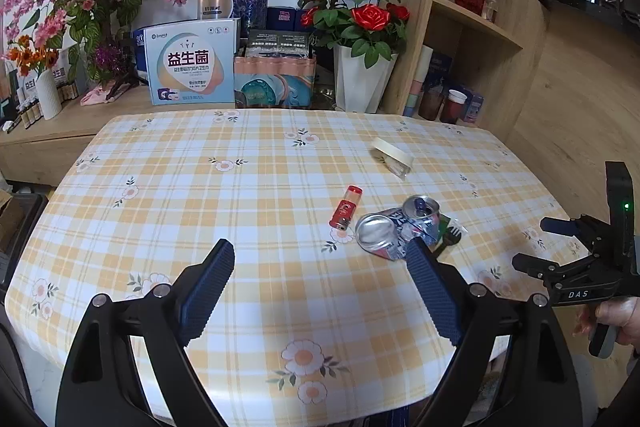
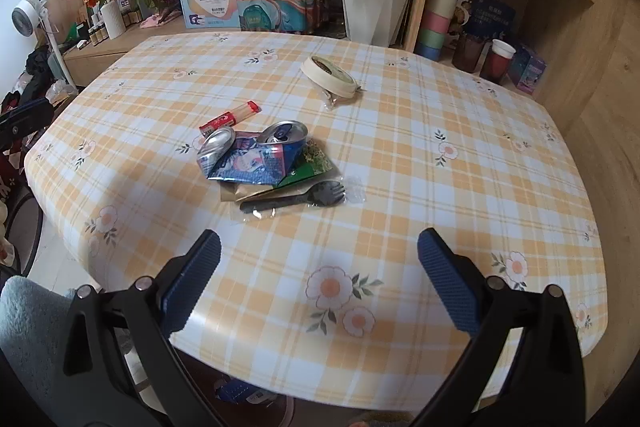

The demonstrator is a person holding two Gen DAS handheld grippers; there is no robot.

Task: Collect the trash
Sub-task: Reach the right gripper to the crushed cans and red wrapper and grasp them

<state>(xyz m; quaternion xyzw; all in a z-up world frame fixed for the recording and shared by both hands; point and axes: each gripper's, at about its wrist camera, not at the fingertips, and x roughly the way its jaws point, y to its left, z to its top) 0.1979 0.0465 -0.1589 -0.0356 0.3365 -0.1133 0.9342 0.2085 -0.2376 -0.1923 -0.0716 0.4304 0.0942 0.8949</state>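
I have both tools over the near edge of the tabletop (image 2: 400, 155), covered in a yellow plaid cloth with flowers. My left hand-held gripper (image 1: 320, 291) stands wide apart with nothing between its pads, and my right hand-held gripper (image 2: 320, 283) is spread wide and empty too. The trash sits mid-table: a crushed can (image 2: 252, 155) lying on a green wrapper (image 2: 312, 163), with a wrapped black spork (image 2: 296, 201) just in front of them. A red tube (image 2: 230, 117) lies just beside the can. A round lidded cup (image 2: 330, 75) rests tilted farther back.
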